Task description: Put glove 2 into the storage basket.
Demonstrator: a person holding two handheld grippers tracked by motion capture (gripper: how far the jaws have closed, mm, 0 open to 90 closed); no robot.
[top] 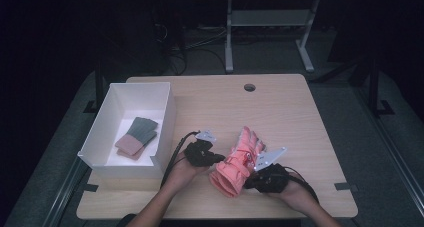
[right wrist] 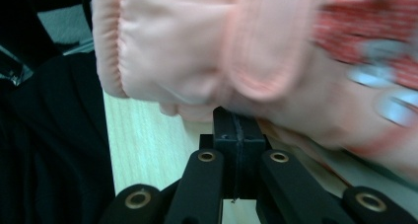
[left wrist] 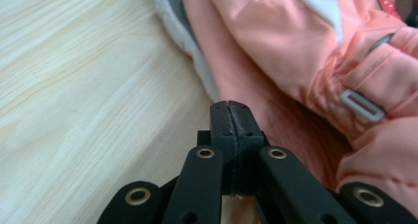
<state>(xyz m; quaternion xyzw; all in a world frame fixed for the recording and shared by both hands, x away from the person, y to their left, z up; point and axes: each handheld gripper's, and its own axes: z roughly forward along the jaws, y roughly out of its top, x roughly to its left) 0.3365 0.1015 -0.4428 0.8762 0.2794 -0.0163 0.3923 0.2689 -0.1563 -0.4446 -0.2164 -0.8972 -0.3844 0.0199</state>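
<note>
A coral-pink padded winter glove (top: 239, 161) lies at the table's front middle, cuff toward me and fingers pointing away. My left gripper (top: 219, 159) is at its left side. In the left gripper view its jaws (left wrist: 230, 106) are pressed together, their tips against the glove's (left wrist: 296, 61) edge, with no fabric seen between them. My right gripper (top: 248, 181) is at the glove's right side near the cuff. In the right gripper view its jaws (right wrist: 238, 119) are shut where a small fold of the blurred glove (right wrist: 197, 51) bulges down, and the cuff hangs above the wood.
A white open box (top: 167, 118) stands at the table's left and holds a folded grey-green and pink item (top: 137, 136). The wooden table (top: 285, 112) has a round cable hole (top: 249, 87) near its far edge. A desk frame stands on the floor beyond.
</note>
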